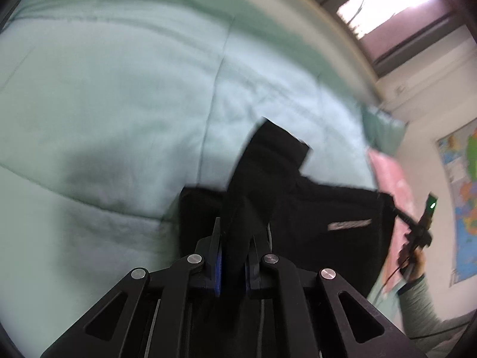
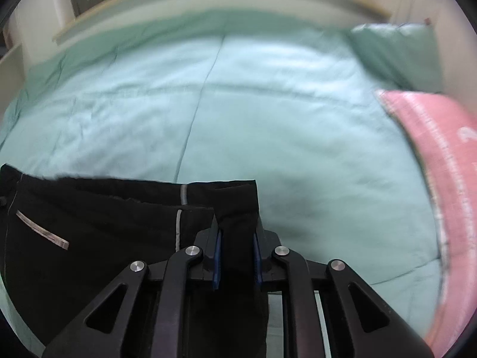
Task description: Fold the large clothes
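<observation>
Both tools are clamped on the black garment [image 2: 98,223], which looks like a pair of trousers with a pale zip pocket [image 2: 41,230] and a grey side stripe [image 2: 180,208]. It hangs lifted above the near edge of the bed's pale green quilt [image 2: 238,104]; both pictures are blurred. The left tool [image 1: 234,247] pinches a bunched fold with a loose end sticking up past it, and the right tool [image 2: 237,241] grips a flat corner of fabric, the cloth stretching away to its left. In the left wrist view the right tool shows at the far right, held in the person's hand [image 1: 413,264], well apart from the left one. A pink pillow [image 2: 441,155] and a green pillow [image 2: 393,47] lie at the right of the bed. The step seems to be carrying the held edge across to lay a fold. To do it well, I would keep both grips firm and level, hold the span between them taut so the cloth does not sag or twist, lower it squarely onto open quilt away from the pillows, and let go only once the edges line up.
</observation>
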A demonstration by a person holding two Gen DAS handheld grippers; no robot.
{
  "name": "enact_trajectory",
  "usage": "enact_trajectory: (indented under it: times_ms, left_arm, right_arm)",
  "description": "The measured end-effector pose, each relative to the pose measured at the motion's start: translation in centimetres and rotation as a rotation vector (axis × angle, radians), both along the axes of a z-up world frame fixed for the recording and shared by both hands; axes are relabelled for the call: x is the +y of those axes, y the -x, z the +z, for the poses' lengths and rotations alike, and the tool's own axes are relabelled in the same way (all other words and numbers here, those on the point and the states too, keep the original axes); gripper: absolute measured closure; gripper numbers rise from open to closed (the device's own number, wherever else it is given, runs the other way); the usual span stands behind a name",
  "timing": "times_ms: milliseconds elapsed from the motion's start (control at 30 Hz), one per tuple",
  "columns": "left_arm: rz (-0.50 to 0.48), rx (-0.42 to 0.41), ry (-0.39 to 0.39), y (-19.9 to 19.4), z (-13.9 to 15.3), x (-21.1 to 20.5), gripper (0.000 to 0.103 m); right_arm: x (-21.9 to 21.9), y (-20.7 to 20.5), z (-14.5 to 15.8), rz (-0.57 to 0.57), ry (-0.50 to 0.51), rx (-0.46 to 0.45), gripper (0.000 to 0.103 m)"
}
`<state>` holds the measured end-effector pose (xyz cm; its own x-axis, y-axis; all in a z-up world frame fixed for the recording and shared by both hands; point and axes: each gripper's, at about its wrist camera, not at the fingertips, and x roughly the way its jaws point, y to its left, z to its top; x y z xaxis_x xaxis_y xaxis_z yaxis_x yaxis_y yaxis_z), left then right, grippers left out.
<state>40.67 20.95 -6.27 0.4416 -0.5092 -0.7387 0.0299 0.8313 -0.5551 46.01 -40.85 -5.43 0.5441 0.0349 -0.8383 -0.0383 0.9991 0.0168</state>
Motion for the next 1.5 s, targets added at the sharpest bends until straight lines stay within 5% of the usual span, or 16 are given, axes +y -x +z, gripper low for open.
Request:
enact_trajectory:
  times_ms: [133,233,400,533,633,767,900,1100,1233,1500]
  left_arm:
    - [0.022,-0.071,-0.02,-2.1,2.7,-0.5,0.093]
    - [0.06,-0.025,-0.038,-5.0,0.6,-0.6,0.093]
    - [0.118,0.212,-0.087,-8.7,-9.2,-1.5,0.087]
    - [0.17,0.246,0.0,-8.7,-12.0,-0.3,0.08]
    - [0.157,0.289,0.101,-8.4,-11.1,1.2,0.079]
    - [0.14,0.232,0.17,-6.1,-7.1,3.0,0.075]
    - [0.119,0.113,0.087,-2.1,-1.3,2.2,0.05]
    - [-0.018,0.056,0.031,1.9,2.7,-4.6,0.047]
    - [-0.09,0.04,-0.113,3.9,2.2,-12.2,0.047]
    - [-0.179,0.011,-0.257,6.1,-1.4,-21.0,0.047]
  right_arm:
    - [0.4,-0.6,4.0,-0.02,0.054,-0.079,0.086]
    - [0.9,-3.2,3.7,-0.058,0.083,-0.082,0.086]
    - [0.2,-7.3,-3.4,-0.135,0.042,0.069,0.086]
    - [0.0,-8.6,-10.6,-0.156,-0.019,0.23,0.082]
    - [0.0,-8.4,-10.6,-0.159,-0.035,0.224,0.075]
    - [-2.5,-6.5,-7.3,-0.182,-0.268,0.189,0.073]
    - [-2.7,-2.0,-1.5,-0.183,-0.278,0.061,0.067]
    - [1.4,5.6,4.2,-0.098,-0.242,-0.017,0.062]
    - [5.2,9.2,4.6,-0.035,-0.306,0.002,0.055]
    - [14.6,10.5,-0.4,0.119,-0.133,0.116,0.055]
